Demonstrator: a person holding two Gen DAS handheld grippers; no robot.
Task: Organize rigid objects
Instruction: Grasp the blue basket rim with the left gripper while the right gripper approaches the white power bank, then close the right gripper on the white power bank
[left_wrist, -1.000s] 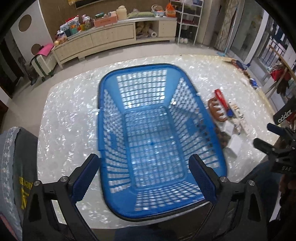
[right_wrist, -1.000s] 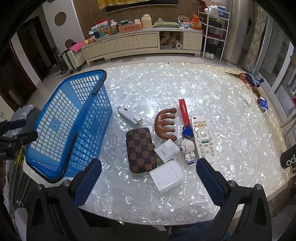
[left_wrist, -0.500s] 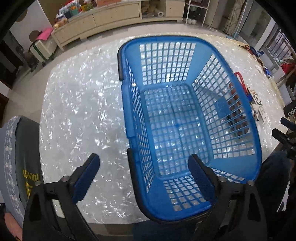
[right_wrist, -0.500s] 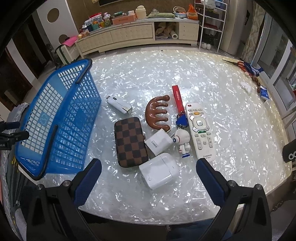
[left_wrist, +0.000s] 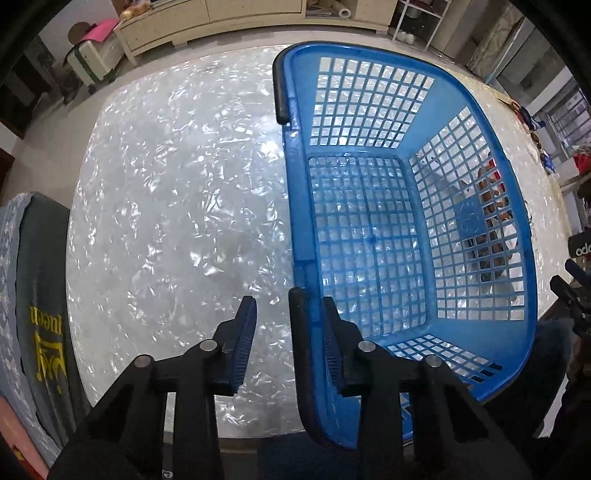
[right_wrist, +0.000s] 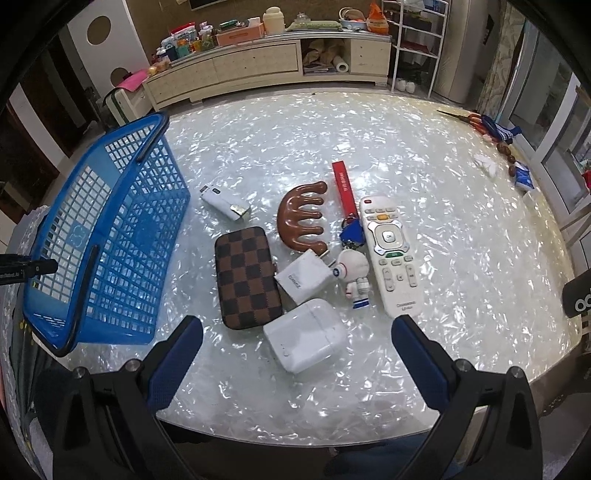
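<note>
A blue mesh basket (left_wrist: 373, 240) stands empty on the pearly table (left_wrist: 177, 206). My left gripper (left_wrist: 289, 301) points straight down over the basket's near-left rim (left_wrist: 298, 332), and its jaws are closing. The rim sits between them, with a gap still showing at the left pad. My right gripper (right_wrist: 297, 321) hangs open above a white case (right_wrist: 306, 334). Around that lie a checkered case (right_wrist: 247, 277), a white charger (right_wrist: 304, 277), an astronaut figure (right_wrist: 354, 275), a remote (right_wrist: 391, 254), a wooden comb (right_wrist: 301, 218), a red strap (right_wrist: 343, 188) and a small white device (right_wrist: 223, 201).
Scissors (right_wrist: 476, 120) and small oddments lie at the table's far right edge. A cloth-covered chair (left_wrist: 33, 295) stands at the near left. A long sideboard (right_wrist: 258, 59) runs along the back wall. The table's near edge lies just under both grippers.
My left gripper has shifted from over the basket's middle to its left rim and come lower, and its jaws have narrowed around the rim. The right gripper has barely moved.
</note>
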